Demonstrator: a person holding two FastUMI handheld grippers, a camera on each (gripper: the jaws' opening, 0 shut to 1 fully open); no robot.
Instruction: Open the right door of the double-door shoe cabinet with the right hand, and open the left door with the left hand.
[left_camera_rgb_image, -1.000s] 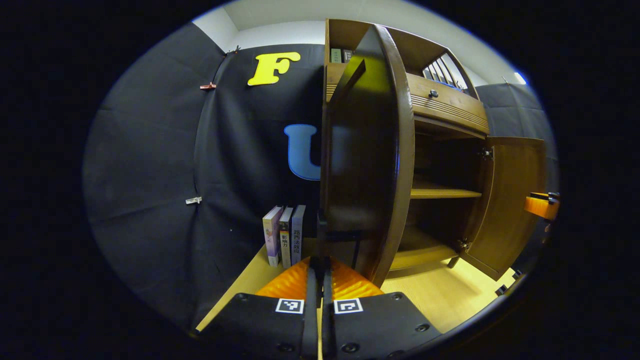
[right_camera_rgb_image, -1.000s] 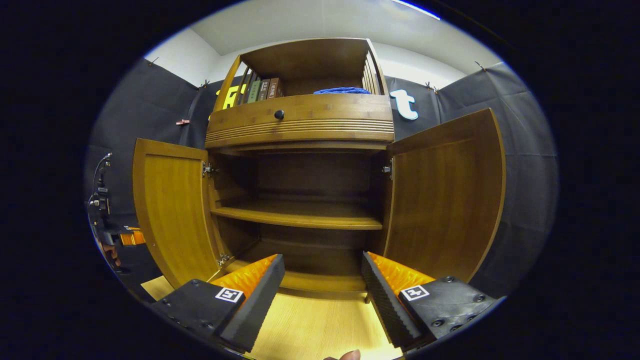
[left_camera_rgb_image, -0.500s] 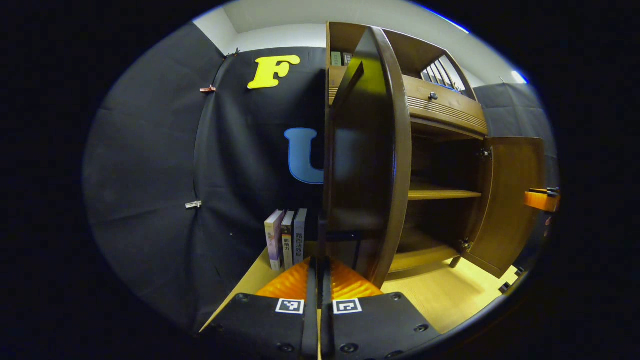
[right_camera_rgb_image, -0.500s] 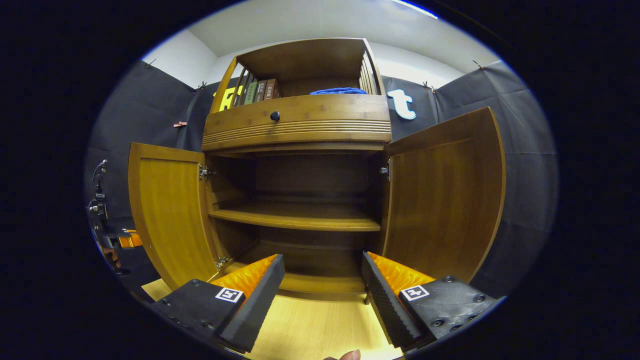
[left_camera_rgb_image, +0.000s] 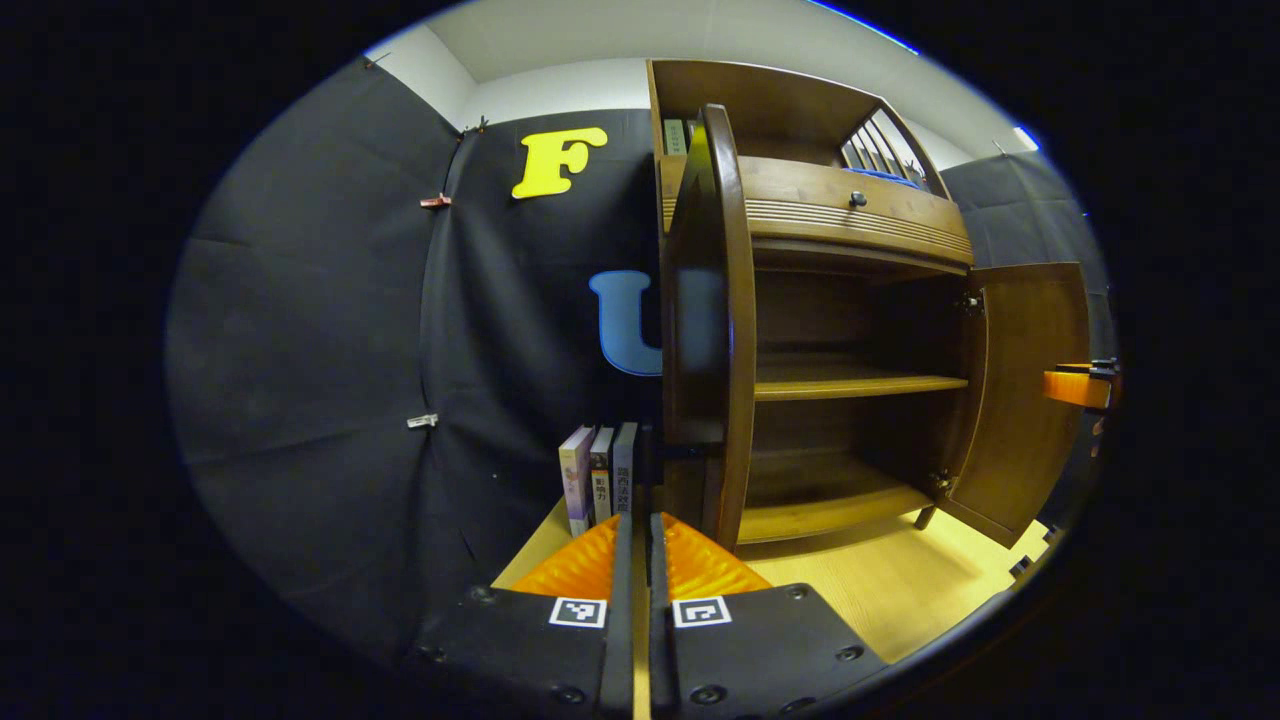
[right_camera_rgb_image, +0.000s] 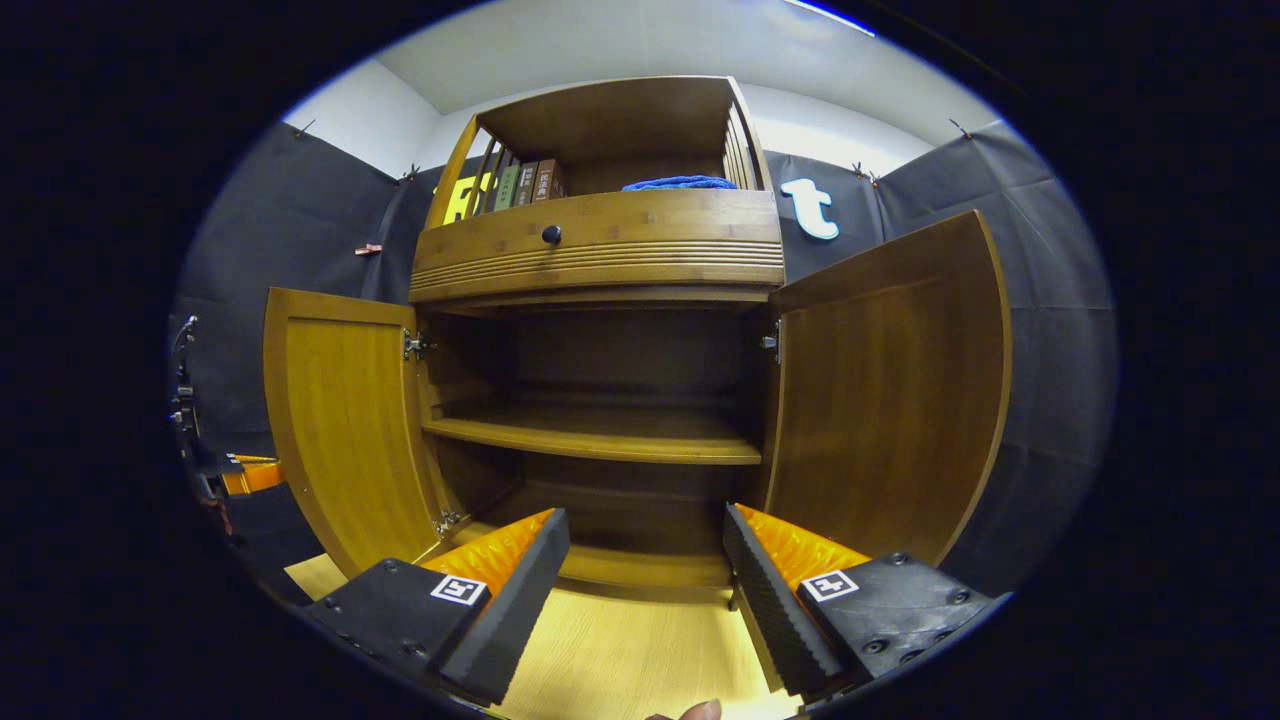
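Both doors swung wide, left door (right_camera_rgb_image: 345, 430) at frame left, right door (right_camera_rgb_image: 890, 390) at frame right, left hand-held gripper (left_camera_rgb_image: 640, 560) pinched closed on nothing, right hand-held gripper (right_camera_rgb_image: 645, 570) gaping, so probably just backing off next.

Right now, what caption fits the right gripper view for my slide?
Both cabinet doors, left door and right door, stand open; right gripper faces the bare shelf, jaws open.

left claw (left_camera_rgb_image: 635, 545) drawn back from left door (left_camera_rgb_image: 712, 330), door now edge-on
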